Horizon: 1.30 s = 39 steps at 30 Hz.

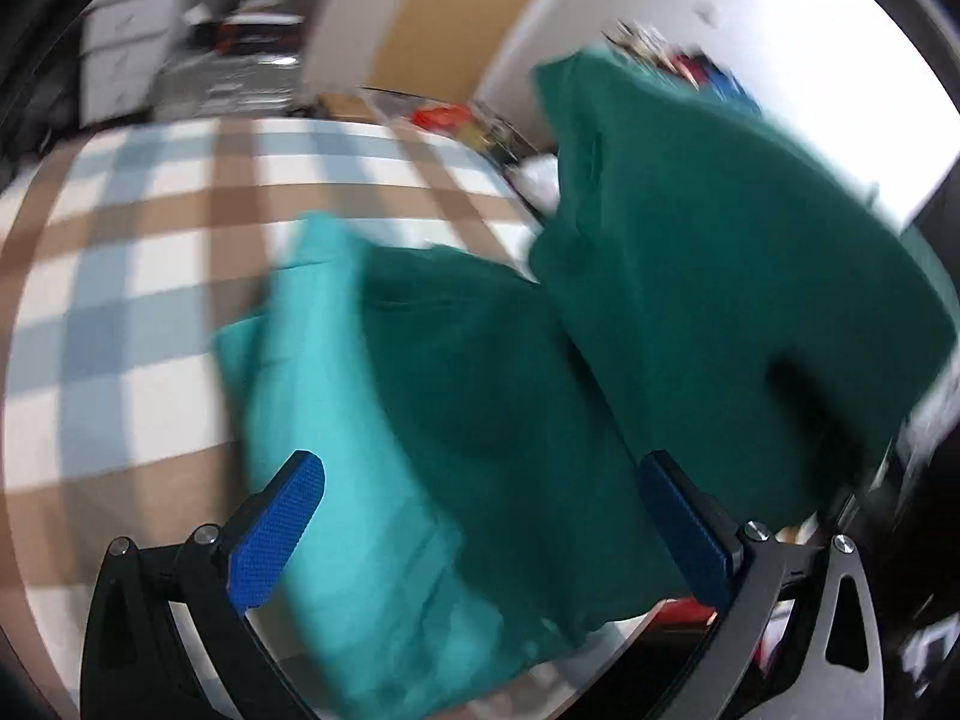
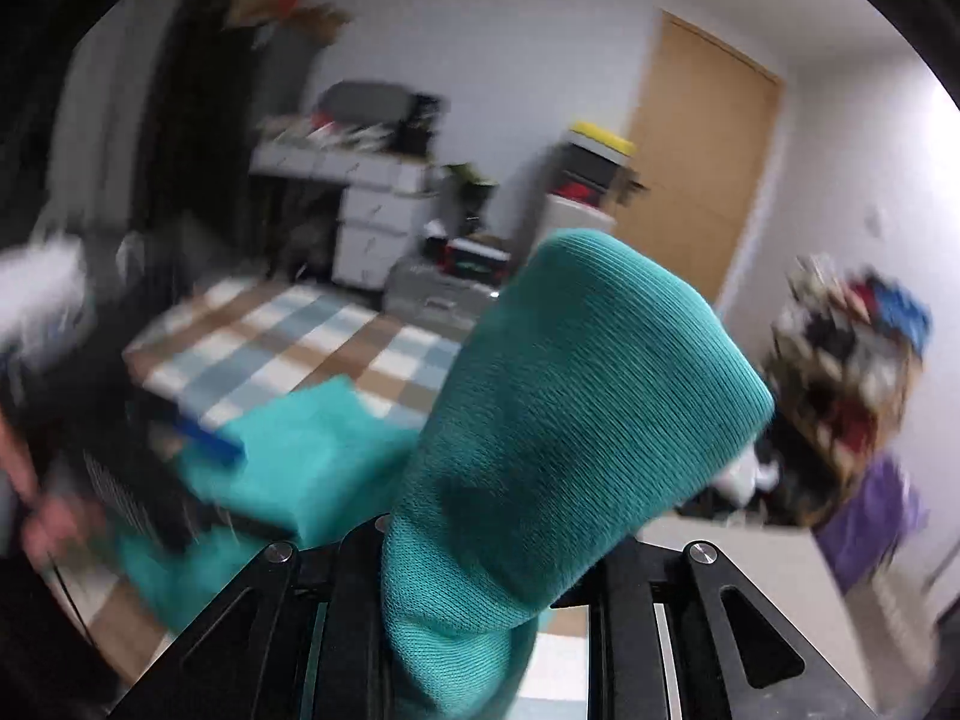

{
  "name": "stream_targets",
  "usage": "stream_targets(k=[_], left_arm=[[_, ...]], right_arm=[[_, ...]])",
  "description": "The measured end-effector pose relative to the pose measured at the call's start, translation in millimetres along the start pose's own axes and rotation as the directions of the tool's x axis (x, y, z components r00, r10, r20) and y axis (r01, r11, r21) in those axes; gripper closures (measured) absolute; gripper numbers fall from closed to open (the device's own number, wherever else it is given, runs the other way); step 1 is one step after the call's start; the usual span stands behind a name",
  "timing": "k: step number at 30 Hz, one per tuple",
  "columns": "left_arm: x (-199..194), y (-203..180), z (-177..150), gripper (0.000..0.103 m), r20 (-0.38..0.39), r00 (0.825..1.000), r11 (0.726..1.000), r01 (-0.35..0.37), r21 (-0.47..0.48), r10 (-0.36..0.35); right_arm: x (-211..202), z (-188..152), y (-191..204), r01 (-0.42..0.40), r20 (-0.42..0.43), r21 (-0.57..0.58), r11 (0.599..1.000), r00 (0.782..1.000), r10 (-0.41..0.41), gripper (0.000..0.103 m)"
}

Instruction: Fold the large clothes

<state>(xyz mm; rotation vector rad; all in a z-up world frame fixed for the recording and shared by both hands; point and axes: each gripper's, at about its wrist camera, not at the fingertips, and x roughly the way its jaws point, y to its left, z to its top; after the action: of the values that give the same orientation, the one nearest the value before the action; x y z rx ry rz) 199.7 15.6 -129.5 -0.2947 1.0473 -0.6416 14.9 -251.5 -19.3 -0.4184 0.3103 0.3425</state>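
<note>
Your right gripper (image 2: 480,594) is pinched on a bunched fold of the teal knitted garment (image 2: 576,420); its jaws are drawn close together and the ribbed cloth bulges up out of them, hiding both pads. Your left gripper (image 1: 480,531) stands wide, its blue textured pads (image 1: 273,534) well apart. Cloth passes through the gap, but neither pad presses on it, so judge that side as not gripping.

Position of the garment: part of it is lifted above the table with the brown, blue and white check cloth (image 1: 132,252), and part appears to trail toward that surface. In the left wrist view the lifted part (image 1: 690,276) hangs up and to the right of the open pads, with the paler, lit side (image 1: 324,396) running down toward the left pad.

Key relation: the garment's long axis runs from your right gripper's pinch down toward your left gripper. The free fabric is nearest your left side, directly ahead of its open jaws, so that side likely needs only to close to take the second hold.

View differences: only the right wrist view shows the actual pinch and a blurred hand (image 2: 54,528) at the left edge. Only the left wrist view shows the full open gap and the hanging spread. Both are motion-blurred, so edges and seams cannot be made out.
</note>
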Motion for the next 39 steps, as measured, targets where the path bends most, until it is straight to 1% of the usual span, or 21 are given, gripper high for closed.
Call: stream_targets(k=[2, 3, 6, 7, 9, 12, 15, 17, 19, 21, 22, 24, 25, 27, 29, 30, 32, 34, 36, 37, 39], left_arm=[[-9.5, 25.8, -5.2, 0.001, -0.015, 1.0, 0.997, -0.017, -0.07, 0.016], [-18.6, 43.4, -7.3, 0.001, -0.004, 1.0, 0.995, -0.003, -0.103, 0.002], [-26.4, 67.6, -12.5, 0.001, -0.007, 0.999, 0.986, 0.031, -0.162, -0.032], [-24.9, 73.4, -14.7, 0.001, -0.02, 0.999, 0.982, 0.04, -0.185, -0.045], [-25.8, 77.3, -25.7, 0.002, -0.056, 0.998, 0.974, 0.026, -0.226, -0.04], [-38.8, 78.1, -28.0, 0.002, -0.04, 0.999, 0.973, 0.011, -0.23, -0.021], [-72.7, 63.3, -29.0, 0.002, 0.048, 0.996, 0.97, 0.081, -0.23, -0.072], [-93.7, 51.5, -23.6, 0.002, 0.139, 0.986, 0.967, 0.119, -0.224, -0.089], [-95.8, 36.2, -7.6, 0.002, 0.161, 0.978, 0.967, 0.164, -0.195, -0.134], [-87.7, 13.7, 11.3, 0.002, 0.104, 0.975, 0.967, 0.212, -0.138, -0.198], [-76.7, -5.6, 25.4, 0.002, 0.041, 0.973, 0.969, 0.232, -0.086, -0.229], [-49.2, -42.5, 49.9, 0.002, -0.049, 0.973, 0.974, 0.225, -0.021, -0.226], [-34.4, -55.5, 57.1, 0.002, -0.105, 0.969, 0.975, 0.221, -0.013, -0.222], [9.3, -81.5, 69.7, 0.002, -0.259, 0.94, 0.973, 0.229, -0.002, -0.222], [42.7, -91.2, 74.4, 0.002, -0.361, 0.922, 0.988, 0.155, 0.009, -0.141], [62.8, -90.9, 76.1, 0.002, -0.406, 0.911, 0.996, 0.091, 0.02, -0.075], [79.4, -81.6, 79.2, 0.002, -0.441, 0.895, 0.998, 0.059, -0.014, -0.059], [83.6, -69.5, 77.7, 0.002, -0.421, 0.902, 0.994, 0.071, -0.08, -0.098], [83.4, -68.0, 71.0, 0.005, -0.414, 0.906, 0.996, 0.077, -0.047, -0.09], [81.6, -67.8, 67.1, 0.006, -0.405, 0.912, 0.998, 0.064, -0.026, -0.069], [75.0, -70.1, 62.8, 0.008, -0.382, 0.923, 0.999, 0.046, 0.017, -0.036]], right_arm=[[4.3, 3.0, 37.8, -0.029, -0.004, -0.085, 0.996, 1.0, 0.029, 0.082], [6.8, 4.1, 58.2, -0.064, -0.013, -0.1, 0.993, 0.998, 0.063, 0.082], [23.7, -0.5, 102.3, -0.143, -0.117, -0.123, 0.982, 0.985, 0.129, 0.08], [32.7, -3.9, 125.5, -0.151, -0.16, -0.168, 0.974, 0.979, 0.125, 0.079], [43.7, -9.2, 148.1, -0.168, -0.194, -0.203, 0.965, 0.973, 0.129, 0.073], [56.0, -8.0, 161.9, -0.199, -0.24, -0.144, 0.969, 0.957, 0.161, 0.066], [56.2, -12.2, 170.4, -0.233, -0.249, -0.097, 0.968, 0.947, 0.203, 0.054], [58.2, -18.6, 166.4, -0.277, -0.241, -0.034, 0.96, 0.935, 0.261, 0.05], [58.4, -23.9, 156.4, -0.321, -0.194, 0.047, 0.946, 0.926, 0.324, 0.046], [56.5, -28.3, 143.7, -0.362, -0.159, 0.129, 0.923, 0.911, 0.38, 0.045], [55.7, -27.2, 142.2, -0.375, -0.153, 0.153, 0.914, 0.905, 0.397, 0.043], [52.3, -26.4, 135.7, -0.413, -0.132, 0.188, 0.891, 0.889, 0.439, 0.038], [50.6, -27.7, 133.2, -0.454, -0.116, 0.211, 0.866, 0.868, 0.483, 0.031], [45.0, -27.9, 134.1, -0.495, -0.108, 0.22, 0.841, 0.844, 0.525, 0.028], [42.3, -28.8, 134.6, -0.51, -0.104, 0.229, 0.829, 0.834, 0.541, 0.028], [42.6, -30.0, 131.3, -0.523, -0.1, 0.252, 0.815, 0.823, 0.559, 0.028], [43.5, -29.2, 121.1, -0.559, -0.082, 0.287, 0.778, 0.795, 0.602, 0.028], [40.0, -34.5, 105.6, -0.621, -0.046, 0.352, 0.701, 0.736, 0.675, 0.03], [29.4, -42.1, 87.8, -0.685, 0.014, 0.399, 0.61, 0.669, 0.743, 0.03], [21.9, -46.7, 76.9, -0.72, 0.062, 0.423, 0.551, 0.63, 0.774, 0.03], [8.0, -54.5, 56.5, -0.765, 0.145, 0.449, 0.463, 0.573, 0.806, 0.031]])
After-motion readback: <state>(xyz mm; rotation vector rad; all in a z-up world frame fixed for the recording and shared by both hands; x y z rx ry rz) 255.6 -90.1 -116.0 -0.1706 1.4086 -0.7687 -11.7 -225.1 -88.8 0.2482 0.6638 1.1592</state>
